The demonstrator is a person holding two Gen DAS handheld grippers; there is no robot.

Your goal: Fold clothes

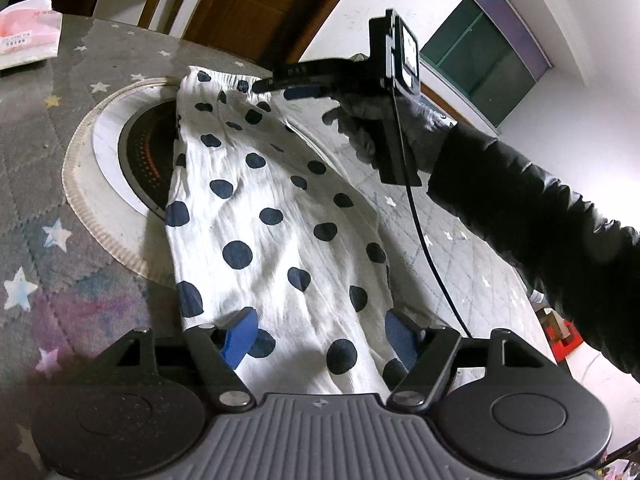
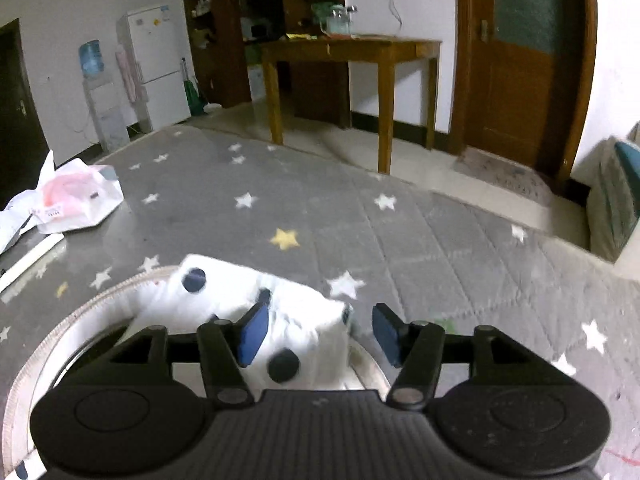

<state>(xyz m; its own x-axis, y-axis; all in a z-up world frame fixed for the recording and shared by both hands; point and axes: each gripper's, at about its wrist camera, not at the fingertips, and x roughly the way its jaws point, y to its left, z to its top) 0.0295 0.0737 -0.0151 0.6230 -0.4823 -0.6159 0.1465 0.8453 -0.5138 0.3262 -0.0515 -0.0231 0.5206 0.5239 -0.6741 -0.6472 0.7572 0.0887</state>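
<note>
Near end: your left gripper point(image 1: 318, 338) has its fingers spread, the spotted cloth point(image 1: 260, 216) lying loose between them.
Far end: your right gripper point(image 2: 316, 334) is spread over the waistband, unpinched.
Progress: the cloth lies lengthwise on the bench point(image 1: 40, 168); folds probably remain.

Your garment point(image 1: 272, 216) is a white, crinkled cloth printed with large dark navy dots. It lies stretched out lengthwise on the desk, running from close under your left camera away to its gathered far edge point(image 1: 224, 78), where the cloth bunches into small folds. Soft creases run along its length, and its surface is not yet flat. Its left side drapes over a round inset in the desk top, hiding part of it. In your right view only the far end point(image 2: 256, 304) shows, overexposed, with its corner raised slightly off the surface; three dots are visible there.
</note>
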